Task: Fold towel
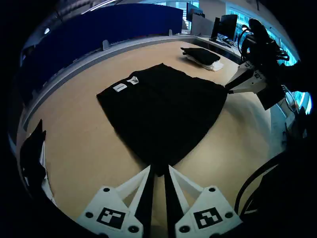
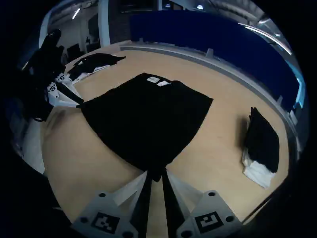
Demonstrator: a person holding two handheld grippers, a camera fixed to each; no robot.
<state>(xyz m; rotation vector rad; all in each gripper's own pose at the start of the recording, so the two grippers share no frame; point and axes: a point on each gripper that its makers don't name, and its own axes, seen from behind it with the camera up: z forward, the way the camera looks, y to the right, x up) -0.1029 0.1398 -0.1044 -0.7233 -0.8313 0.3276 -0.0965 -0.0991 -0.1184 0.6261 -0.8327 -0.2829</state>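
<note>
Pinching 1 corner each of the black towel (image 1: 162,111) with left gripper (image 1: 158,174) and right gripper (image 2: 157,176), both clenched; likely for carrying that edge across the table (image 1: 79,139).

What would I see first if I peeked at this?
The big black towel lies spread out in the middle of the tan table. The left gripper and the right gripper each pinch one of its corners. A pile of folded cloths, dark on white, sits near the table's edge.
</note>
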